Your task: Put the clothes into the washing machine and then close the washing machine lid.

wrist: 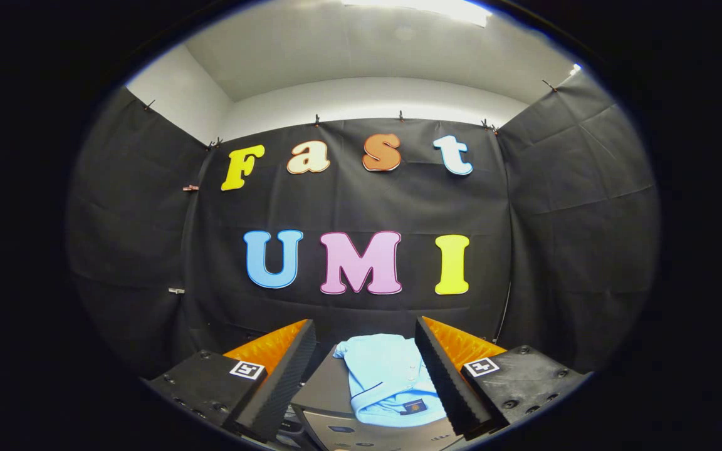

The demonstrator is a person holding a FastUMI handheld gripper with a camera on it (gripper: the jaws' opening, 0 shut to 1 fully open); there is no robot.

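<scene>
The washing machine [336,401] lies below and between the jaws, its grey top surface and front panel partly visible; whether its lid is open or closed cannot be determined. The gripper [365,363] is held level, facing the booth's rear wall, with its jaws spread wide and holding nothing. The clothes [386,379], a single folded light-blue garment with a dark trim line and a small dark patch, rest on top of the machine between the jaws, nearer the right jaw and not visibly gripped by either.

Step in hand: approach to the garment; loading has not begun and the lid closure remains outstanding.

Next move, as judged: tilt the gripper down toward the garment, centre the fabric between the jaws, then close on a fold thick enough to lift without slipping.
</scene>
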